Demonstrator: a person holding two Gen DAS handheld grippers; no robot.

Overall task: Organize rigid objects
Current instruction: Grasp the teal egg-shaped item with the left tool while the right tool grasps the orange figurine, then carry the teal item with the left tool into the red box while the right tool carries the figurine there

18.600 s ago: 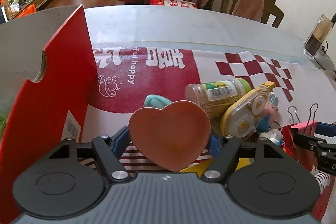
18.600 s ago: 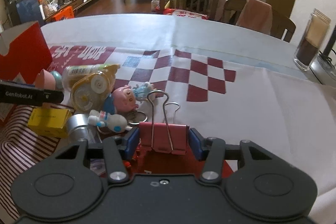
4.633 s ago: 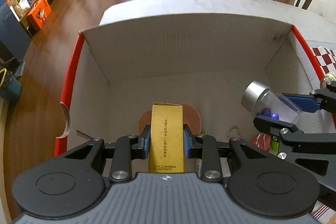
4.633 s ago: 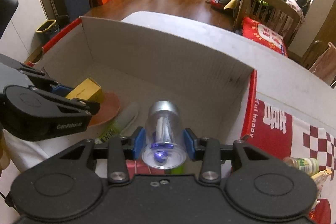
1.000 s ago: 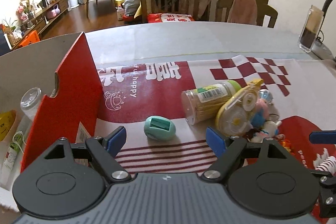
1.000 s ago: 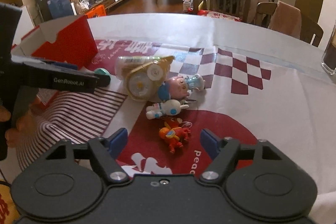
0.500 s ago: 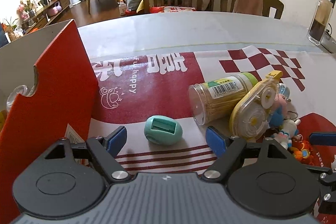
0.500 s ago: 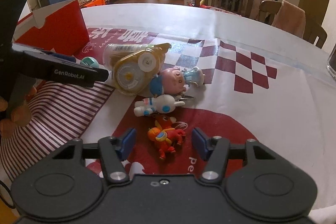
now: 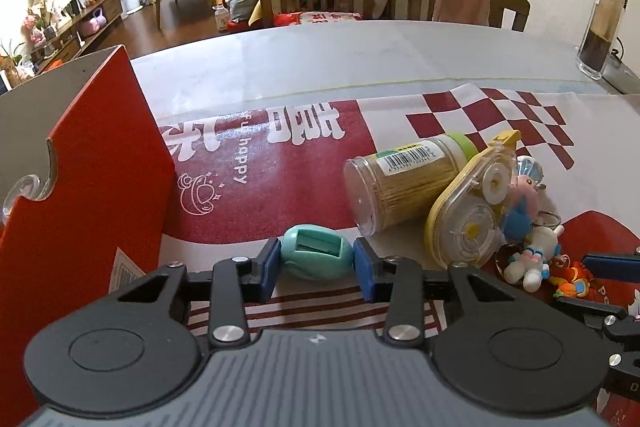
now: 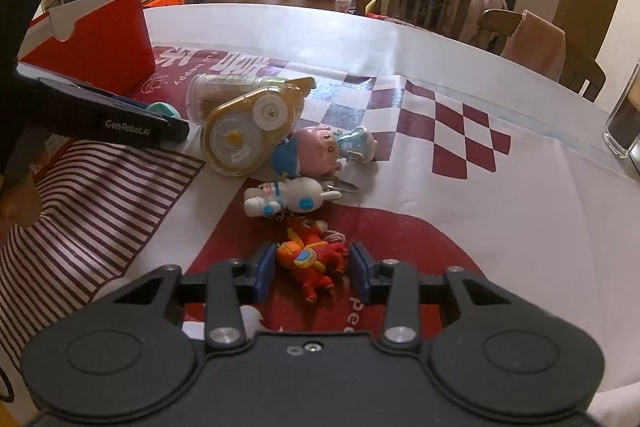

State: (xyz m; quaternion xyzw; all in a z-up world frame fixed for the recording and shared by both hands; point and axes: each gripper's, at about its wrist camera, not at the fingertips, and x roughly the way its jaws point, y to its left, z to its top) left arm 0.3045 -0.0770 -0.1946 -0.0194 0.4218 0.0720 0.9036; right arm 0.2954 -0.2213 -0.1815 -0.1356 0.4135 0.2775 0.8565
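At the left edge of your left wrist view stands the red box (image 9: 92,187). Low in the centre, your left gripper (image 9: 316,265) is closing on the teal egg-shaped object (image 9: 316,257) — both blue pads touch its sides. Right of it lie the toothpick jar (image 9: 404,183) and yellow tape dispenser (image 9: 472,203). In the right wrist view, your right gripper (image 10: 312,269) is closing around the red-orange figurine (image 10: 310,259) at lower centre — pads just beside it.

Two close wrist views downward, sharing the toy pile (image 9: 520,227).
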